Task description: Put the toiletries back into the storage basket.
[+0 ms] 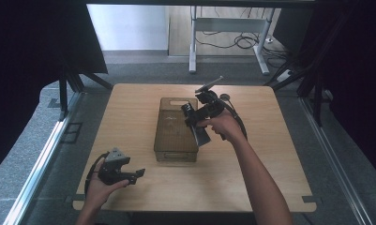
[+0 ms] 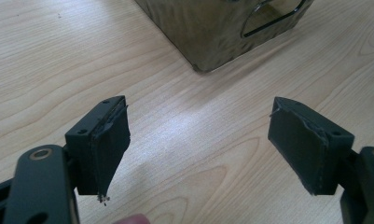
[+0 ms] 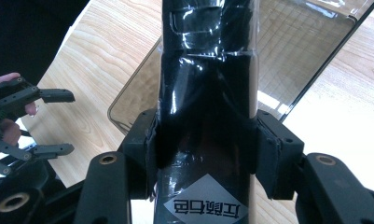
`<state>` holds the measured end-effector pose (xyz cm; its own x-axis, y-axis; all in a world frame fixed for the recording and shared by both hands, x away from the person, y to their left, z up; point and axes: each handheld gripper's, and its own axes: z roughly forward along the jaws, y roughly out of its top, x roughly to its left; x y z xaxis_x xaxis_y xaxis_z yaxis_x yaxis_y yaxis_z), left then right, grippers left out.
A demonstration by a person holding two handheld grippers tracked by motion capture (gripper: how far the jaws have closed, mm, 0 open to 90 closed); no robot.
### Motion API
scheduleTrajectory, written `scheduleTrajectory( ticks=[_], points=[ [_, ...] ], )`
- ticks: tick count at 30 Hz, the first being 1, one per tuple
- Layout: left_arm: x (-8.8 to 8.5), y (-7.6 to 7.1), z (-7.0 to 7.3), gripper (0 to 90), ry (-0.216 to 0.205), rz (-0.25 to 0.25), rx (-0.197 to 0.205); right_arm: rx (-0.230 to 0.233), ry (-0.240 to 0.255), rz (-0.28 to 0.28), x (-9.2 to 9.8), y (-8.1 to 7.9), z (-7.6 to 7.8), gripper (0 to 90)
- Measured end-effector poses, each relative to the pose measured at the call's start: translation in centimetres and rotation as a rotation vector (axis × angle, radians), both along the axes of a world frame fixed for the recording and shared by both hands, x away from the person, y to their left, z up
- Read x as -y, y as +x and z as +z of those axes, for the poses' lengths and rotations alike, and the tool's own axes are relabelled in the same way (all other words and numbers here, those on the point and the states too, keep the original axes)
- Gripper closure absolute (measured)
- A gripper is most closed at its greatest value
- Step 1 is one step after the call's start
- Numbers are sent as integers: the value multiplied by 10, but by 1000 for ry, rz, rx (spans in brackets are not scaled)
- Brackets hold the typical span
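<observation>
Both right gripper point(image 3: 205, 154) pads clamp the black pack point(image 3: 208, 93) above the bin point(image 1: 175, 131); lower it inside before releasing. Left gripper point(image 2: 198, 149) waits wide open, empty.

In the right gripper view we see the black packet point(image 3: 205, 116) run off the top and bottom edges, its grey label point(image 3: 207, 205) cut short, and it hides much of the smoky bin point(image 3: 296, 56). In the left gripper view, that bin is cropped at the top.
</observation>
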<state>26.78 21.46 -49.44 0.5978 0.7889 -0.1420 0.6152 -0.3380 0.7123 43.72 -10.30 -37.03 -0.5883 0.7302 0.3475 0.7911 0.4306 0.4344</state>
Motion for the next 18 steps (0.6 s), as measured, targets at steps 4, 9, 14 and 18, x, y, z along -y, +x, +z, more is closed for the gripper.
scheduleTrajectory(
  ticks=[4, 9, 14, 18],
  points=[
    [-1, 0, 0, 209, -1, -2, -1, -4, 0, -1, -4, 1, 0, 472],
    [-1, -1, 1, 209, -4, -3, 2, -4, 3, -2, -7, 2, 1, 472],
    [0, -1, 1, 209, -5, -2, 3, -8, -2, -3, -11, 4, 1, 472],
    [1, 0, 0, 209, -2, -6, 0, -13, 8, -4, -14, 7, -2, 472]
  ],
)
